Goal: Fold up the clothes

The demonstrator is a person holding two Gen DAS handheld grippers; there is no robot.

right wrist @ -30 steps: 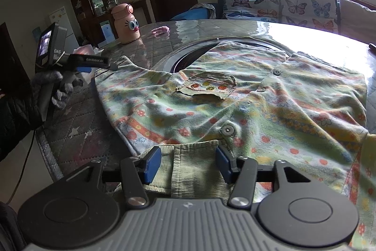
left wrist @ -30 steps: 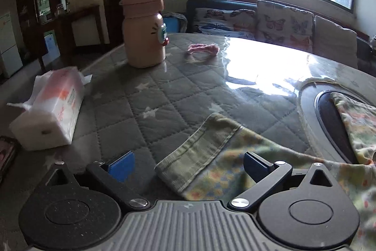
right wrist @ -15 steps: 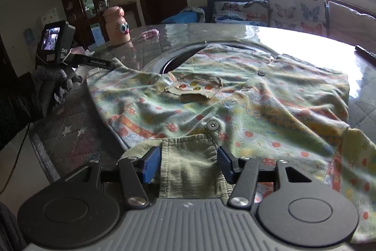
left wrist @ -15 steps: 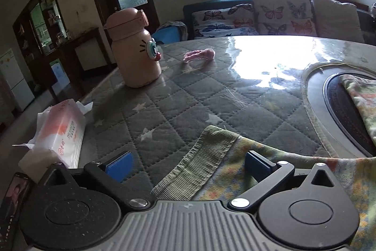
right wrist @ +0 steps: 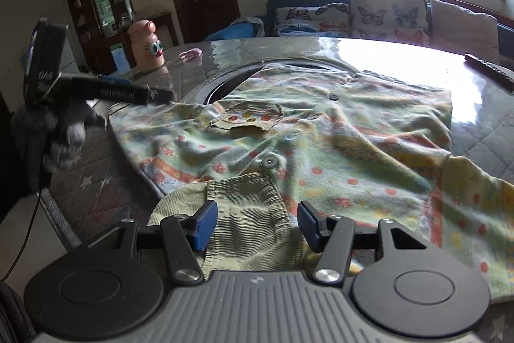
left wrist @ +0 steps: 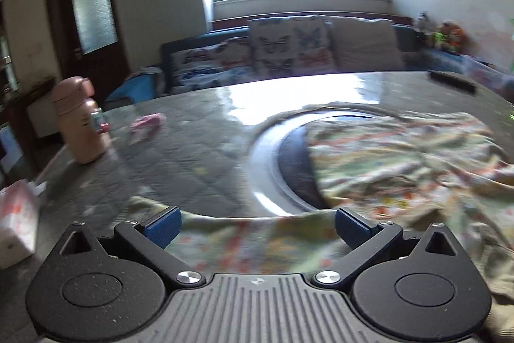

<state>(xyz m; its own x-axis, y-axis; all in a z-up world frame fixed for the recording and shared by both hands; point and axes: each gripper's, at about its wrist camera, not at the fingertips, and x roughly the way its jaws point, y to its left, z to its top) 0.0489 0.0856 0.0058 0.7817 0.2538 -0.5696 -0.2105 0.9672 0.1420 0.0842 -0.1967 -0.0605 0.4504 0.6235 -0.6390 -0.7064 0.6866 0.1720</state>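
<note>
Flowered green shirt [right wrist: 321, 130] lies spread on a round quilted table [right wrist: 494, 137], partly covering its central ring. Right gripper [right wrist: 255, 225], jaws spread, straddles the ribbed collar [right wrist: 247, 214]. Left gripper [left wrist: 257, 225], jaws wide apart, hovers over a sleeve [left wrist: 244, 233].

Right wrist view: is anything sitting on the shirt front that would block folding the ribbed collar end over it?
Nothing visible does. The patterned shirt lies spread with only its own pocket and buttons on it. The pink bottle and remote stand off the cloth on the table.
</note>
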